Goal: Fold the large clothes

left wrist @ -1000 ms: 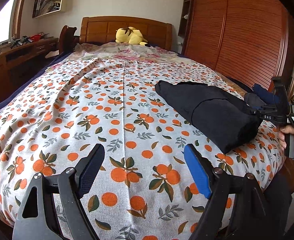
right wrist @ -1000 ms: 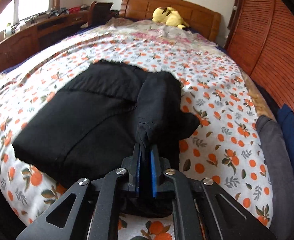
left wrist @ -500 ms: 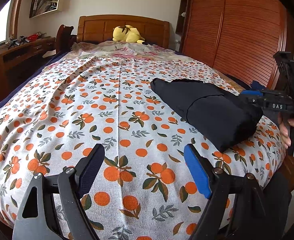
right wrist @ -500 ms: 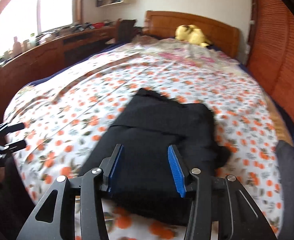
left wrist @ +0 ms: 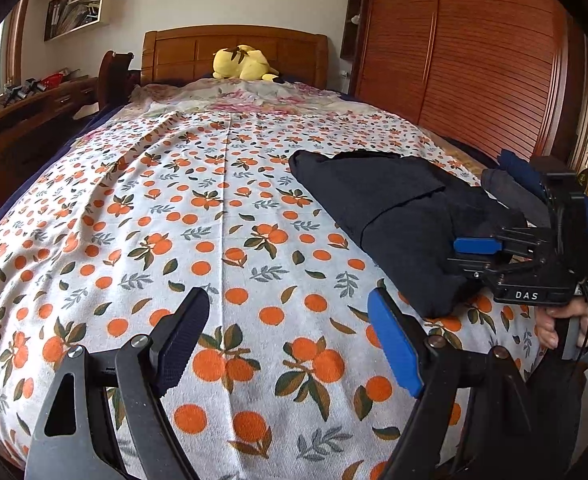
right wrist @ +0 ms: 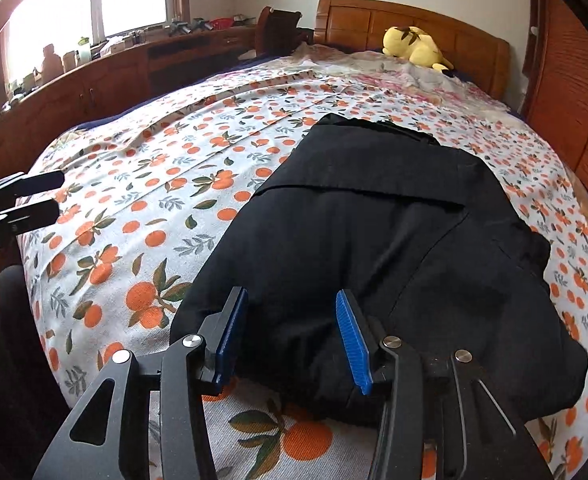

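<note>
The black garment [right wrist: 374, 248] lies folded into a thick bundle near the foot of the bed [left wrist: 174, 240], on its right side. The right tongs [right wrist: 290, 332], a second ago clamped on a fold of it, have just let go and hang apart over its near edge. The left tongs [left wrist: 290, 344] stand wide apart over bare bedspread. This fold looks finished.

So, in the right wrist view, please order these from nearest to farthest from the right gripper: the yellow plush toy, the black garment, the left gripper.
From the right gripper:
1. Black garment: directly ahead, its near edge lies between the open jaws.
2. Left gripper: far left, at the edge of the bed.
3. Yellow plush toy: at the far end, by the headboard.
</note>
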{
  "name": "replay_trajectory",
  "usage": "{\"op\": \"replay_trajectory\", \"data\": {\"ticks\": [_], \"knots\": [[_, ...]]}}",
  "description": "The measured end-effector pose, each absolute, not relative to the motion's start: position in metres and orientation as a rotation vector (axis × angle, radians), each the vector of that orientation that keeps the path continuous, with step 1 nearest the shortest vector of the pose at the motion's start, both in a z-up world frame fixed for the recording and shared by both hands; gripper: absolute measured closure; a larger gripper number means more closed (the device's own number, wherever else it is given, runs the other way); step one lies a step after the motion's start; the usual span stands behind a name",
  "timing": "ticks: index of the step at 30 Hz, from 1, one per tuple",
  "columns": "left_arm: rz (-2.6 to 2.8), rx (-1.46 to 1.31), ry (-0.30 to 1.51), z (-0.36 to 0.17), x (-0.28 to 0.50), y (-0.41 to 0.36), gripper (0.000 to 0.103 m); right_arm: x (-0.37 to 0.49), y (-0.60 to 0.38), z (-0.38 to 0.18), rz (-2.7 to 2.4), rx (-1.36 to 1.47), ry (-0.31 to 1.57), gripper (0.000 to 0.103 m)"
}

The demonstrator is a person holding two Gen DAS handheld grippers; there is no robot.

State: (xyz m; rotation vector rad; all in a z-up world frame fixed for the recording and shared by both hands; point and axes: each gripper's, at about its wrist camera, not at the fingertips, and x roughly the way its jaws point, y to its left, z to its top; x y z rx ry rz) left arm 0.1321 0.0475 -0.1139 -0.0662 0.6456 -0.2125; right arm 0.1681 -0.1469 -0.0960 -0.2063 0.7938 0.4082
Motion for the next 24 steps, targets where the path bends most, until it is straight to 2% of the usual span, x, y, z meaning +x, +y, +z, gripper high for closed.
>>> {"op": "replay_trajectory", "data": {"ticks": [6,19,20,21,22,24], "knots": [[-0.249,-0.023,0.644,-0.108,0.153,0.033,0.021,0.151,-0.169,-0.072,0.354,-0.214,0.750,0.056],[-0.367,0.069,0.607,-0.087,0.238,-0.017,0.021,0.117,-0.258,-0.072,0.147,-0.097,0.775,0.056],[-0.374,0.072,0.600,-0.086,0.244,-0.020,0.023,0.112,-0.260,-0.076,0.143,-0.079,0.781,0.056],[-0.382,0.079,0.596,-0.086,0.252,-0.024,0.033,0.108,-0.262,-0.077,0.137,-0.069,0.783,0.056],[-0.385,0.084,0.597,-0.086,0.257,-0.027,0.050,0.106,-0.263,-0.081,0.130,-0.057,0.788,0.056],[-0.383,0.115,0.630,-0.093,0.276,-0.038,0.059,0.105,-0.261,-0.084,0.129,-0.037,0.801,0.056]]}}
